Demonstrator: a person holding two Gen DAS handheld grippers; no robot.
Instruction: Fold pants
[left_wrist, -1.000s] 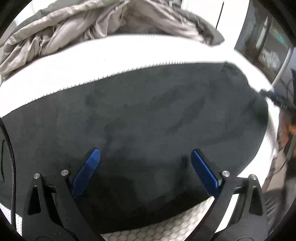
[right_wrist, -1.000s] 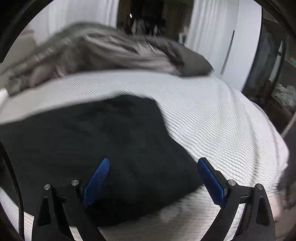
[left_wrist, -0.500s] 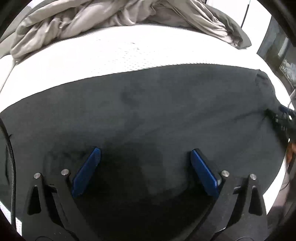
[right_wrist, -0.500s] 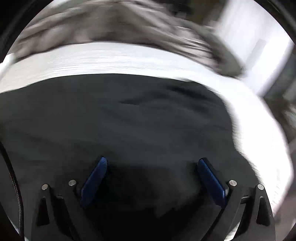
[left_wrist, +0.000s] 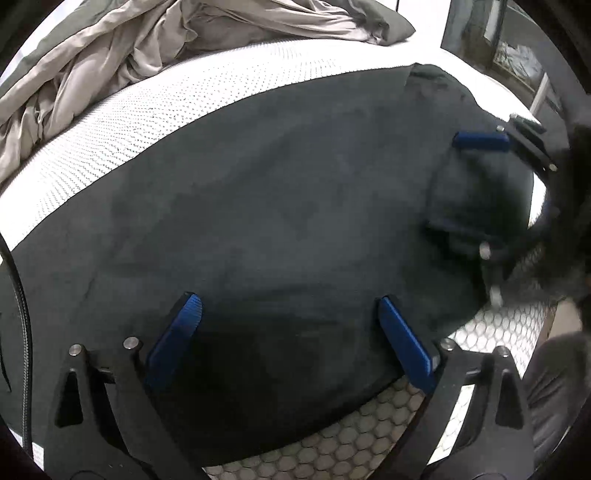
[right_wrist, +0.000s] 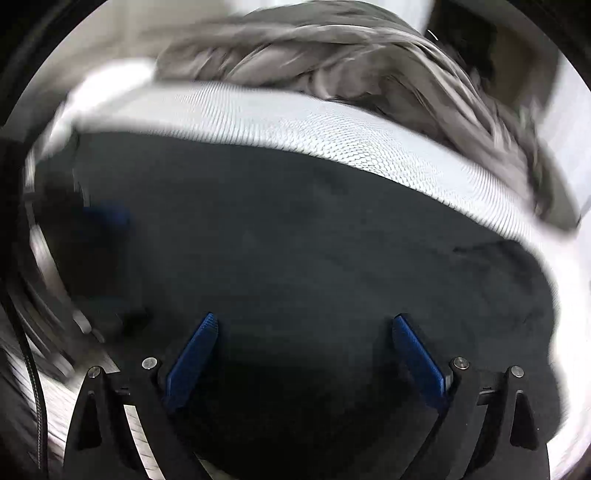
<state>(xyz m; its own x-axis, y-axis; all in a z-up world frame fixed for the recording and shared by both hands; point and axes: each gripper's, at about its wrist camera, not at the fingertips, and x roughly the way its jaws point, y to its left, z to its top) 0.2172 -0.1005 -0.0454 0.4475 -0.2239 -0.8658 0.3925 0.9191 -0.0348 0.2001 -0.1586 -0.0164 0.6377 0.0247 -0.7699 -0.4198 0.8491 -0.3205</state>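
We see the dark pants spread flat across the white mattress, filling the centre of both views. Our left gripper hovers at the lower middle of its frame, its 2 blue pads spread wide over the fabric with nothing between them. Our right gripper is likewise wide and empty above the pants; it also shows blurred at the right edge of the left view. A rumpled grey blanket lies along the top of the frame.
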